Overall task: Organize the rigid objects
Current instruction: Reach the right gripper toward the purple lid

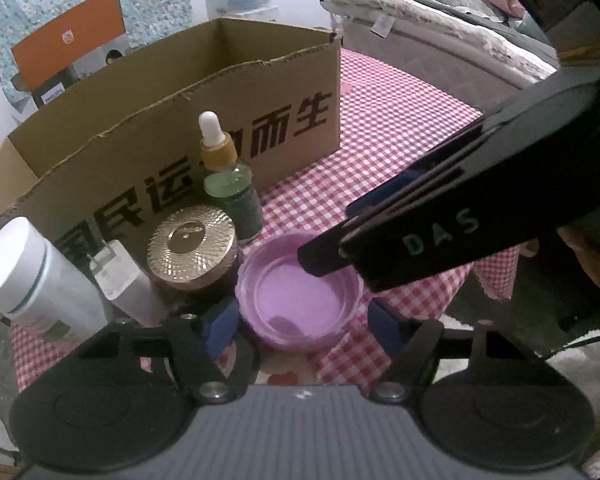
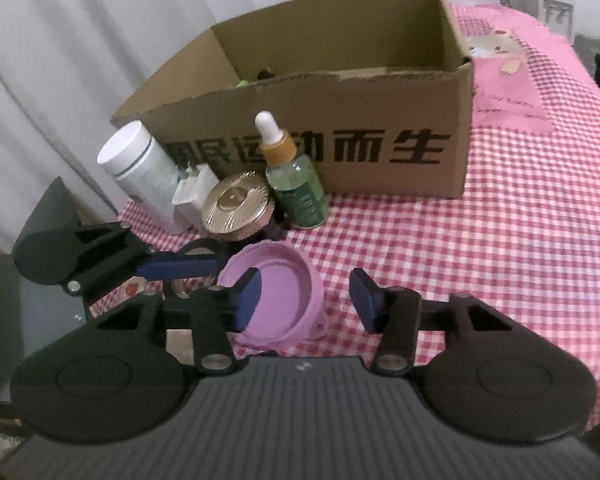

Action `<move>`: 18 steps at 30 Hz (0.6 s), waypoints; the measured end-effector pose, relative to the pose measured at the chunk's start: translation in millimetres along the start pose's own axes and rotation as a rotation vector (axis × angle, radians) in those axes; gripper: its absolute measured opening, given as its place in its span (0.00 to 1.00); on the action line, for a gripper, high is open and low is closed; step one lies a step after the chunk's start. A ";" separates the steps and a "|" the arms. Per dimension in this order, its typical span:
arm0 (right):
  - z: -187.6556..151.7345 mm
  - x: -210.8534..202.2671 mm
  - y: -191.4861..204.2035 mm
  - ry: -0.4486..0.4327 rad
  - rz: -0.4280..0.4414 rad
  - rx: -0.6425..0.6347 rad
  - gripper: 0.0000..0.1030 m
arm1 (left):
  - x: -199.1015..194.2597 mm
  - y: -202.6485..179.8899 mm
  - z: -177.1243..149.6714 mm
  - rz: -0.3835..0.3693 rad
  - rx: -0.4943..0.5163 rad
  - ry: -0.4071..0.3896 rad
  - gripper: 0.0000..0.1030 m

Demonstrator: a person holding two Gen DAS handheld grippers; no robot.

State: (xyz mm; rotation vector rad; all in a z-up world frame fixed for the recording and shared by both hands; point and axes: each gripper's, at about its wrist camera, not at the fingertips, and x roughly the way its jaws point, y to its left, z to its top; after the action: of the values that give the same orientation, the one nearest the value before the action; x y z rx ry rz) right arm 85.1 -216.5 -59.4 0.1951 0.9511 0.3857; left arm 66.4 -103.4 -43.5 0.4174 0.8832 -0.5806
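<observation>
A purple lid (image 1: 300, 294) (image 2: 278, 296) lies open side up on the checked cloth. My left gripper (image 1: 302, 322) is open with the lid between its blue pads. My right gripper (image 2: 306, 300) is open, its left pad over the lid, and it reaches in from the right in the left wrist view (image 1: 328, 256). Behind stand a green dropper bottle (image 1: 230, 180) (image 2: 294, 184), a gold-lidded jar (image 1: 192, 248) (image 2: 236, 210), a white tube (image 1: 122, 280) (image 2: 192, 196) and a white bottle (image 1: 32, 276) (image 2: 140, 168).
An open cardboard box (image 1: 172, 96) (image 2: 340, 136) stands behind the bottles, with something green just showing inside (image 2: 244, 83). The table (image 2: 500, 208) has a red checked cloth with a pink printed patch; its edge is near on the left. A bed (image 1: 440, 40) lies beyond.
</observation>
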 end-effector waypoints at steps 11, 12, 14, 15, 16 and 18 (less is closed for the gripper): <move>-2.6 6.1 -12.6 0.045 -0.009 0.019 0.35 | 8.6 -15.4 7.1 -0.064 0.048 -0.010 0.70; -2.9 5.1 -14.7 0.047 -0.013 0.024 0.35 | 10.1 -16.5 8.4 -0.065 0.052 -0.011 0.70; -4.5 2.7 -18.8 0.047 -0.024 0.036 0.35 | 11.8 -17.2 10.0 -0.058 0.061 -0.013 0.71; -5.3 1.6 -20.8 0.045 -0.028 0.042 0.35 | 13.1 -17.2 10.5 -0.054 0.067 -0.009 0.71; -5.7 1.3 -22.8 0.043 -0.028 0.048 0.35 | 14.9 -17.5 11.2 -0.052 0.072 -0.004 0.71; -6.8 1.3 -25.6 0.043 -0.024 0.062 0.35 | 19.5 -18.2 12.1 -0.056 0.079 0.009 0.71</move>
State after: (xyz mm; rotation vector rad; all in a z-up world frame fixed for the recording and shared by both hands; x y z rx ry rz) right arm 86.3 -239.5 -72.6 0.2323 1.0076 0.3403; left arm 71.9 -130.1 -54.2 0.4686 0.8847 -0.6675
